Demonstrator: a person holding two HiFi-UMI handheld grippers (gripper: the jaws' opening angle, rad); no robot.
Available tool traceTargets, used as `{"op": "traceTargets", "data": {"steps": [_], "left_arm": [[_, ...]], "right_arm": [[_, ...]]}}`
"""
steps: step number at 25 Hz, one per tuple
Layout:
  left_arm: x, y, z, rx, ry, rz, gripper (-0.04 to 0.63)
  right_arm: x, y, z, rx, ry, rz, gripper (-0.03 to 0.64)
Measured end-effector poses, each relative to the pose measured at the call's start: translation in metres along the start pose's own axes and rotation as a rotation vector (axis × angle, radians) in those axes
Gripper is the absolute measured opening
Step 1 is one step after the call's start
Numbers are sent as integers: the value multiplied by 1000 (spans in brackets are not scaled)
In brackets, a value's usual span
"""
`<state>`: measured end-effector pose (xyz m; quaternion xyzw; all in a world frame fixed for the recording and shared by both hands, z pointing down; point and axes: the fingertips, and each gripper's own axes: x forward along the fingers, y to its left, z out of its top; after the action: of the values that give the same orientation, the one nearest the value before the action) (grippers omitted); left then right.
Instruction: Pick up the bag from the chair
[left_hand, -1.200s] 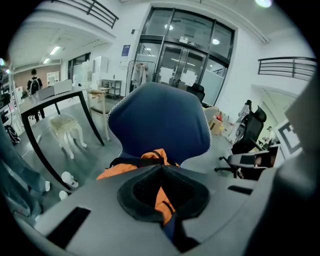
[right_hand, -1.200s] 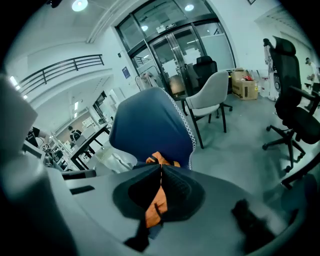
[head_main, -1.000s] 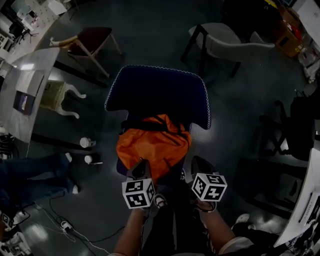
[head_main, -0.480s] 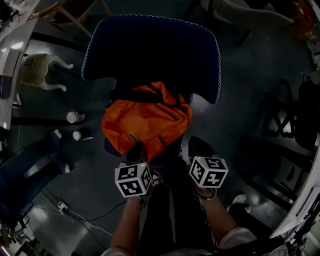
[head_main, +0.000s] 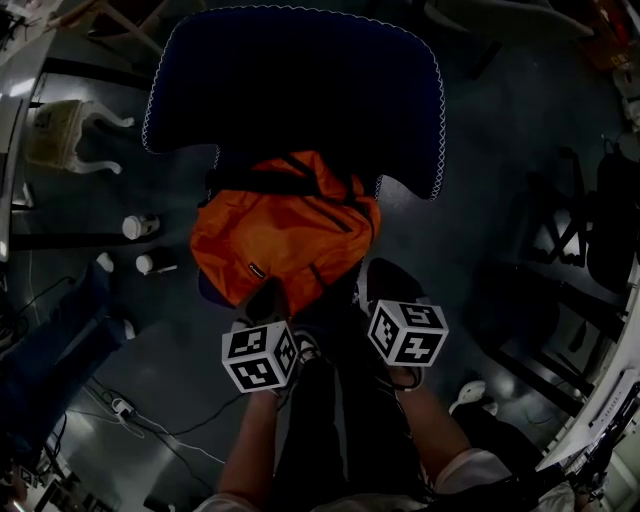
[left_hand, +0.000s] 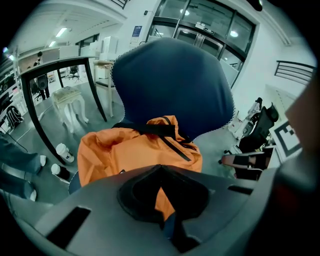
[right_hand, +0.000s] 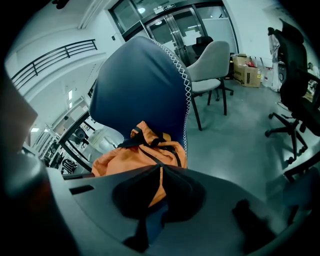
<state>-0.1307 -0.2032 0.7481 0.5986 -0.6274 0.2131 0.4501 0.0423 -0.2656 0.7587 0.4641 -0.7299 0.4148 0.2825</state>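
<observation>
Standing at the near edge of the seat, the person faces a dark-blue chair (head_main: 300, 90) with a high back and a white-stitched rim. Grey floor all round; other chairs and desks stand well apart.

Orange bag (head_main: 280, 240) lies slumped on the seat with its top against the backrest. It covers most of the cushion. Soft, crumpled fabric, apparently not packed tight.

Left gripper (head_main: 265, 298): low at the bag's near edge. From above its tip overlaps the orange; touching or just short, cannot tell. In the left gripper view its jaws meet at the tips, with nothing between them, and the bag shows only beyond. Right gripper (head_main: 385, 280): just beside the bag's near right corner, apart from it. Jaws likewise closed tip to tip and empty.

Black strap (left_hand: 150, 129) runs across the bag's top end by the backrest, with a thinner strap running down from it.

Two small cups (head_main: 140, 226) stand on the floor left of the chair.

Judgement: approach stage, no hold taken yet.
- Both tools need to spread their jaws before going in.
- The strap looks the better purchase. The fabric seems slick and may slide out of a pinch.
- It lies at the far end, so reach over the bag, not through it.
- With one gripper on the strap, the other could take a fold near the front edge to stop sagging.
- Lift up first, then draw toward the body, clear of the backrest.
</observation>
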Motion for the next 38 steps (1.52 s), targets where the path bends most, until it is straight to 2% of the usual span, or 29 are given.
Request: {"op": "traceTargets", "data": {"steps": [16, 28, 38], "left_arm": [[9, 30, 1, -39, -11, 43, 12], [18, 47, -7, -82, 1, 60, 12], [25, 61, -10, -127, 4, 92, 12]], "right_arm": [[28, -7, -5, -18, 43, -27, 38], [56, -6, -4, -39, 81, -52, 150], [79, -13, -10, -69, 129, -80, 176]]}}
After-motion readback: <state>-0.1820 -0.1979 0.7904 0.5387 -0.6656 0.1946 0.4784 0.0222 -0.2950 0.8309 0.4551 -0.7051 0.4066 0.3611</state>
